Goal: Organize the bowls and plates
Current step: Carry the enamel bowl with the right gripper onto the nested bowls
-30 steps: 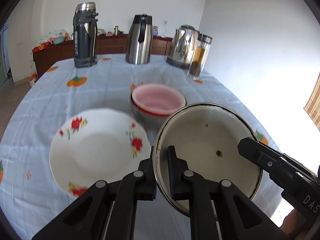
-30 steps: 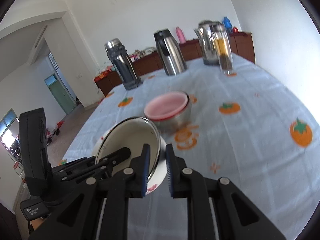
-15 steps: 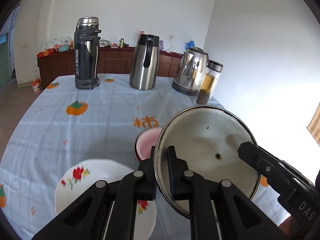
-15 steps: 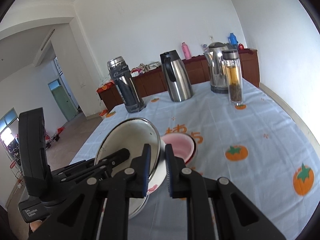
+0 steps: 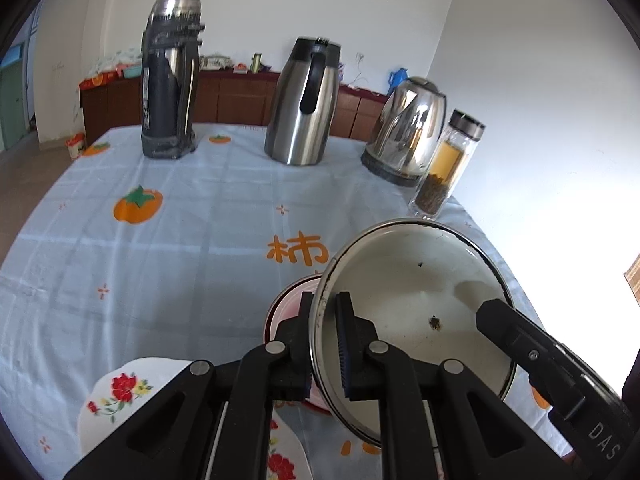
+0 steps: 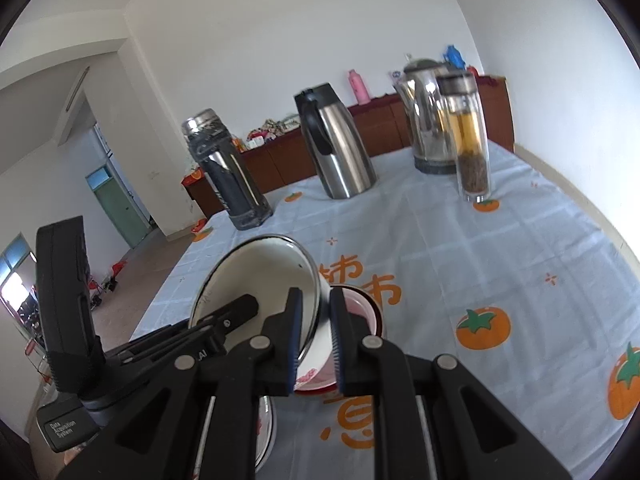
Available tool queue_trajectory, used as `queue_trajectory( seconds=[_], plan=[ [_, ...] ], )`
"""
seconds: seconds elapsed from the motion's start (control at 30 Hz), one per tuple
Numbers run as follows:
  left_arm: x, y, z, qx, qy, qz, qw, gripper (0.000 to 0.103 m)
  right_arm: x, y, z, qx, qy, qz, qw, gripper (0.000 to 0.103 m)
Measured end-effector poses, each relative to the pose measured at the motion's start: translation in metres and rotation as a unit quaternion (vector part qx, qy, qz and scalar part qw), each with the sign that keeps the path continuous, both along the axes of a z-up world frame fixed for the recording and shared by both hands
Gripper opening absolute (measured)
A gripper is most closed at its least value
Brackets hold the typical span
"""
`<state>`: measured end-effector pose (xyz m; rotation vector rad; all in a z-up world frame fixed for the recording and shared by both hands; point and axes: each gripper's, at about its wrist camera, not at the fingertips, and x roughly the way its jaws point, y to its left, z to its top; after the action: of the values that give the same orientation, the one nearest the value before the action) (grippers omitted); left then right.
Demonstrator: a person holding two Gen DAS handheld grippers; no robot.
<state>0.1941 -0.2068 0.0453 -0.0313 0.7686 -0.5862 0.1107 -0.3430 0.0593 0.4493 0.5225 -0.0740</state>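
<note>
Both grippers hold a cream enamel bowl (image 5: 412,292) with a dark rim, tilted, above the table. My left gripper (image 5: 325,320) is shut on its left rim. My right gripper (image 6: 313,322) is shut on the opposite rim of the bowl (image 6: 256,276). A pink bowl with a red rim (image 5: 288,304) sits on the table just below and behind the held bowl; it also shows in the right wrist view (image 6: 360,308). A white plate with red flowers (image 5: 124,396) lies at the near left.
At the back of the table (image 5: 160,248) stand a dark thermos (image 5: 170,88), a steel carafe (image 5: 306,104), a steel kettle (image 5: 408,132) and a glass tea bottle (image 5: 448,168). A wooden sideboard runs along the far wall.
Both grippers have carried the enamel bowl forward and over the pink bowl. The flowered plate has slipped further toward the near left of the left wrist view.
</note>
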Motion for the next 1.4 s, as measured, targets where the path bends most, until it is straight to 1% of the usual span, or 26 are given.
queue_trajectory(
  seconds=[0.23,0.63,1.03,1.2,1.4],
  plan=[
    [0.018,-0.011,-0.017,0.011,0.019,0.008,0.9997,0.013,0.019,-0.011,-0.022,0.013,0.019,-0.002,1.0,0.014],
    [0.032,-0.017,-0.042,0.032,0.044,0.021,0.9983,0.013,0.029,-0.017,-0.039,0.031,0.043,0.01,0.999,0.013],
    [0.028,-0.021,-0.042,0.046,0.031,0.024,0.9982,0.013,0.032,-0.021,-0.042,0.038,0.045,0.008,0.998,0.013],
    [0.027,-0.022,-0.042,0.045,0.032,0.025,0.9981,0.013,0.029,-0.02,-0.042,0.039,0.045,0.008,0.998,0.013],
    [0.023,-0.023,-0.04,0.057,0.026,0.031,0.9975,0.013,0.03,-0.02,-0.044,0.039,0.049,0.008,0.998,0.014]
  ],
)
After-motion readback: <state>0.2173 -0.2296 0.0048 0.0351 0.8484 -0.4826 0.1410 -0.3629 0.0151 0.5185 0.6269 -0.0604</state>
